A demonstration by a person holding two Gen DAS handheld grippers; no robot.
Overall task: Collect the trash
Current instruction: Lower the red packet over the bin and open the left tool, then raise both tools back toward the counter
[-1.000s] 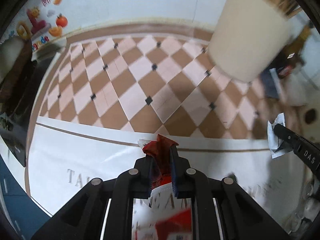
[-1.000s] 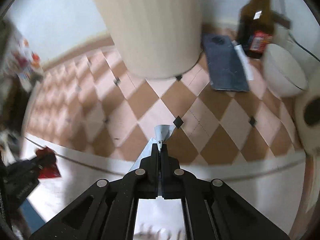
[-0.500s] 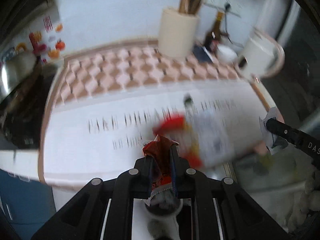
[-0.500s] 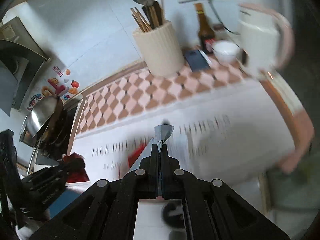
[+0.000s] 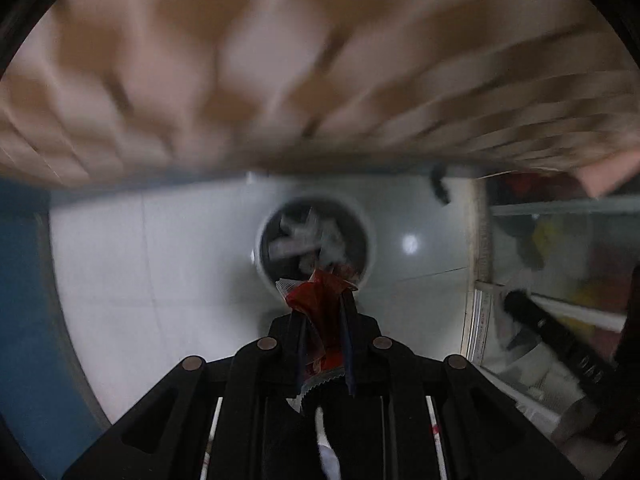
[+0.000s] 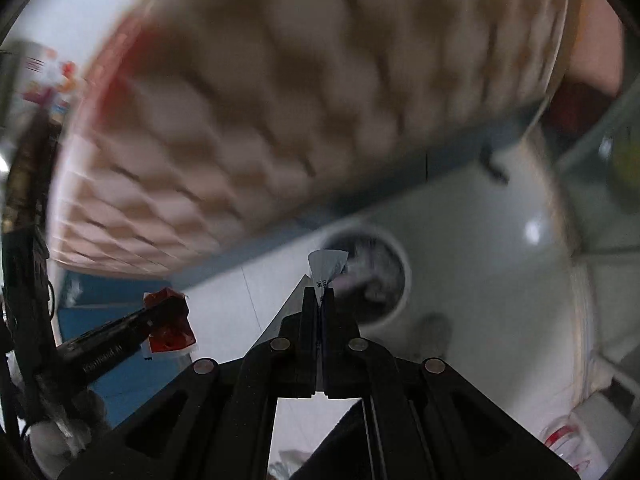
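My left gripper (image 5: 322,312) is shut on a crumpled red wrapper (image 5: 318,300) and points steeply down at a round white trash bin (image 5: 314,236) on the pale floor, with pale scraps inside. In the right wrist view the same wrapper (image 6: 170,326) shows at the left in that gripper (image 6: 168,308). My right gripper (image 6: 320,300) is shut on a thin white paper scrap (image 6: 326,266), and the bin (image 6: 374,276) lies just beyond its tip. The right gripper (image 5: 516,304) also appears at the right of the left wrist view.
The checked counter mat (image 5: 280,60) hangs blurred above, with its edge over the floor. A blue cabinet front (image 5: 24,300) stands at the left. At the right a glass door (image 5: 560,280) shows shelves with blurred items. Pale floor tiles (image 5: 160,280) surround the bin.
Both grippers have swung off the countertop and dropped toward the floor, each still holding its scrap. The utensil holder, bottle and kettle have left the view; the trash bin now appears below.
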